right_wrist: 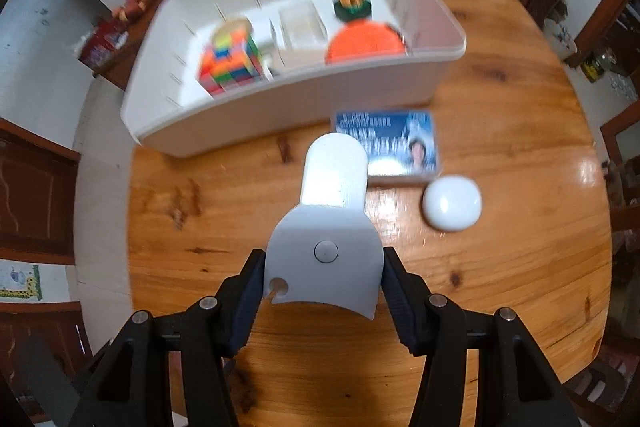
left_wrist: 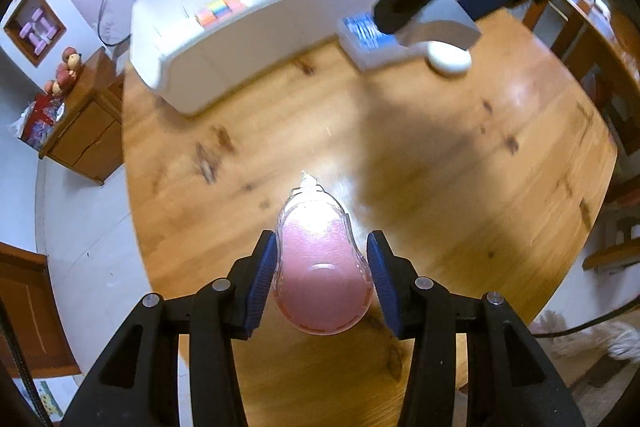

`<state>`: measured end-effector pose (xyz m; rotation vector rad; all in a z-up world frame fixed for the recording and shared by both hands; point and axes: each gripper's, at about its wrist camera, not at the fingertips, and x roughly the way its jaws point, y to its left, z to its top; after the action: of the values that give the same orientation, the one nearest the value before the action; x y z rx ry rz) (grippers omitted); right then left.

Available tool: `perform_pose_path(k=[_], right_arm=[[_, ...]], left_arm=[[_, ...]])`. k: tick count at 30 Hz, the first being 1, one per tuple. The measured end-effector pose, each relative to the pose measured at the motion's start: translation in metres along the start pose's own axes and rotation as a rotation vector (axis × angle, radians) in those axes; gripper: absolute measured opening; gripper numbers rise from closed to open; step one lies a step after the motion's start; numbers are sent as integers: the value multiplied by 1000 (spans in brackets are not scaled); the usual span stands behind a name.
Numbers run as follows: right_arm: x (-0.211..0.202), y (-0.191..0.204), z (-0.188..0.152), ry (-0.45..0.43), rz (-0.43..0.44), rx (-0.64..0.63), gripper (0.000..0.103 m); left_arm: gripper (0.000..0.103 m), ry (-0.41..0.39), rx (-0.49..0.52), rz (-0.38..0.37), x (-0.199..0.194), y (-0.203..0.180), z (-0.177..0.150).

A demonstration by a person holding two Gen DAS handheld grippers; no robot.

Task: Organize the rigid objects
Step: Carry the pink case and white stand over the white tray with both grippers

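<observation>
Both hands loaded, facing the divided bin.
Left gripper (left_wrist: 322, 269) pinches a pink mouse-shaped case (left_wrist: 322, 267); right gripper (right_wrist: 323, 281) clamps a grey-white tool (right_wrist: 324, 239), white bin (right_wrist: 280, 107) ahead, likely for sorting.

The left gripper (left_wrist: 323, 267) points forward and down at the near side of the table, its blue-padded fingers (left_wrist: 264, 275) closed against the sides of a pink correction-tape dispenser (left_wrist: 322, 267). The right gripper (right_wrist: 324, 291), farther off and to the right, clamps a grey-and-white scraper-like tool (right_wrist: 326, 247) between its black fingers (right_wrist: 248, 303).
</observation>
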<state>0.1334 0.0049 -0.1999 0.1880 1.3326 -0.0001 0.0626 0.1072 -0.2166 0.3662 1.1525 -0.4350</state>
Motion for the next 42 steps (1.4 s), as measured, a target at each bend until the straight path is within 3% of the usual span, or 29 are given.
perform_pose_path(k=[7,14,23,27,32,42], right_arm=[[-59,12,37,-110,49,-22,57],[-123,11,93,-250,60,-75,57],[-162,12,177,-402,49,-103,57],[-150,9,209,-392,56,-97,57],[-102,3,234,-297,58,-104,57],[12,-3,219,-86,25,-126,57]], left_arm=[[50,-114,-6,44,-41,42,65],[50,-228,-35,113,-82,94,155],[50,-244,-157,163,-71,155,250],[50,-198,-248,138,-44,182,272],[50,-124,-313,141,0,200,281],[50,12,-344,179,79,206,269]])
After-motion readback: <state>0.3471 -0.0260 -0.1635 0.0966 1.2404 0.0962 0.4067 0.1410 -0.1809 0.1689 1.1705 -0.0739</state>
